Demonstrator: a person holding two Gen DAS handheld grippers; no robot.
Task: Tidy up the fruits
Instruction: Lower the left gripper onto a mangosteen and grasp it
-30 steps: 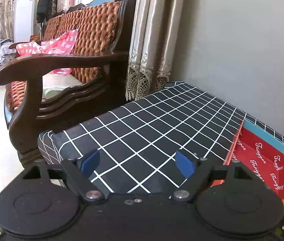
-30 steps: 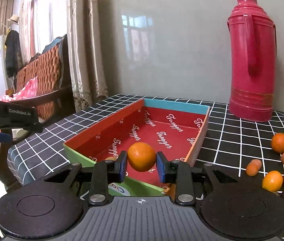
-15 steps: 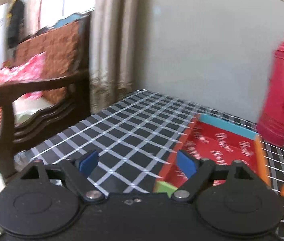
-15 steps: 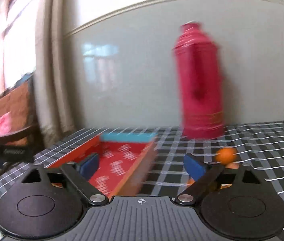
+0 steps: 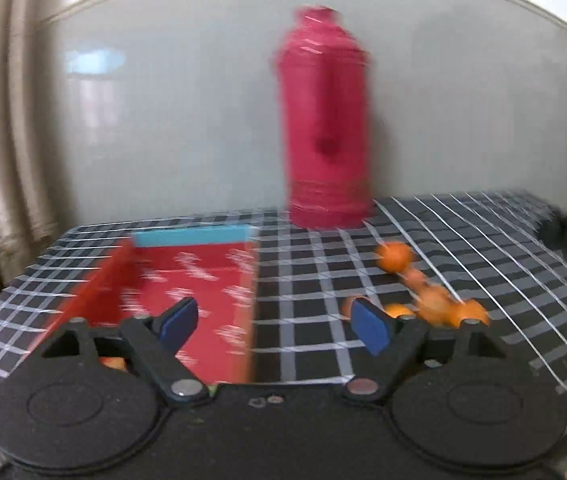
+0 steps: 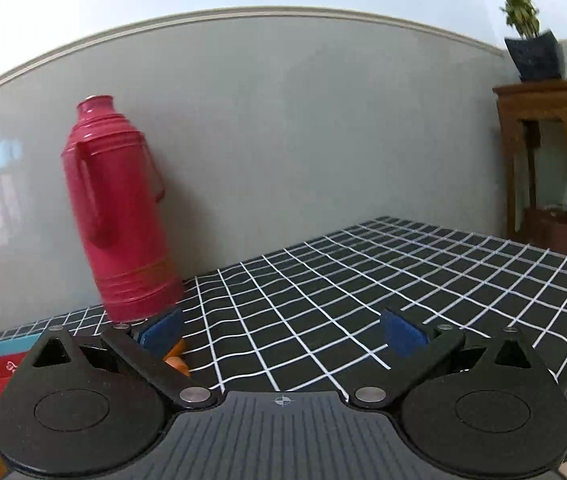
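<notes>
Right wrist: my right hand-held gripper (image 6: 283,334) dropped its orange, jaws opening, empty; left hand-held gripper (image 5: 273,326) closing, empty, swung toward the fruits (image 5: 431,300).

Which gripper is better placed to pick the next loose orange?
Left. The left gripper faces the oranges with nothing between its jaws; the right gripper looks across bare tablecloth.

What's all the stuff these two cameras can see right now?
Flask: one, pinkish-red, upright by the wall.
Box: one, open, red inside with a blue end wall, left of the flask.
Small fruits: several, orange, loose on the cloth right of the box; too blurred to count.
Tablecloth: black with white grid.
Wooden stand: one, brown, far right, potted plant on top.
Left gripper: blue-padded fingers closing, nothing between.
Right gripper: opening, empty.
</notes>
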